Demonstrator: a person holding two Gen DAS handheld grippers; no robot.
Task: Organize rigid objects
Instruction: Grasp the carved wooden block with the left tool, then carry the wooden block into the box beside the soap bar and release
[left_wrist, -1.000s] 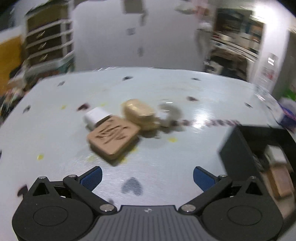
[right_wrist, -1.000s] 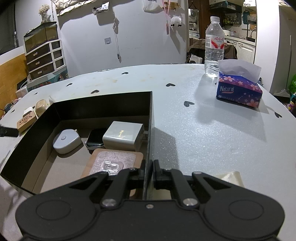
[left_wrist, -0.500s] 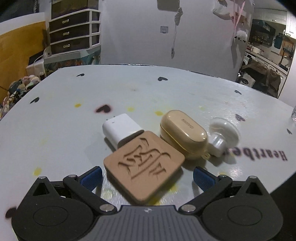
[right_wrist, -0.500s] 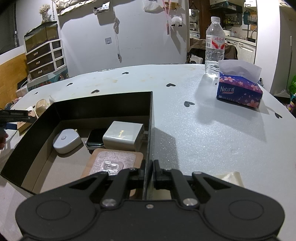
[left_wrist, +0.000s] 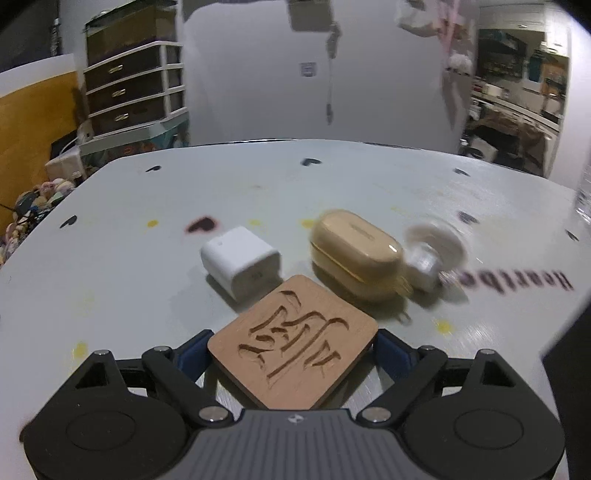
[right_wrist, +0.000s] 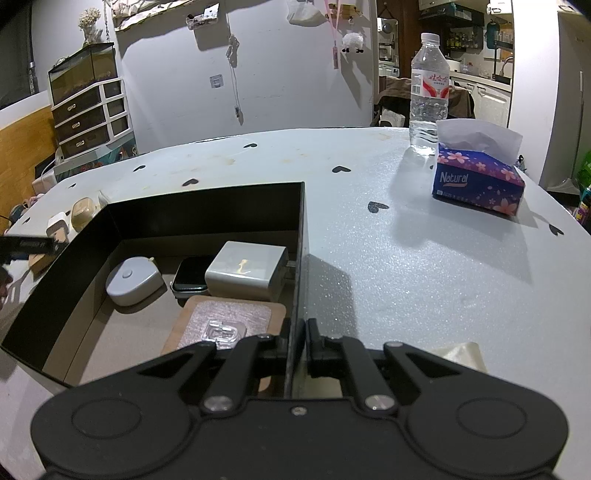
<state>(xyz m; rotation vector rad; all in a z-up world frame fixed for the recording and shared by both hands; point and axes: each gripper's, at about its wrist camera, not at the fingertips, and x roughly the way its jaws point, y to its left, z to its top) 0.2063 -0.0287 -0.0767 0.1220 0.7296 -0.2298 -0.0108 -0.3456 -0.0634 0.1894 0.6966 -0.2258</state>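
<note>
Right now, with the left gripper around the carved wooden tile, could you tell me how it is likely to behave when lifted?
The carved wooden tile looks flat and rigid, so it should stay stiff. It appears thin, so probably light. The left gripper has just been closing, its pads at opposite corners; gripped there, the tile might pivot or slip. It lies beside the white charger.

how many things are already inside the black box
4, all near the right wall of the box: a grey puck-shaped gadget, a dark-screened device, a grey charger block, a wooden square. More may lie hidden.

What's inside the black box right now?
Inside the black box: a grey oval device, a dark smartwatch, a white charger and a wooden coaster bearing a clear hook. The near corner is hidden.
</note>
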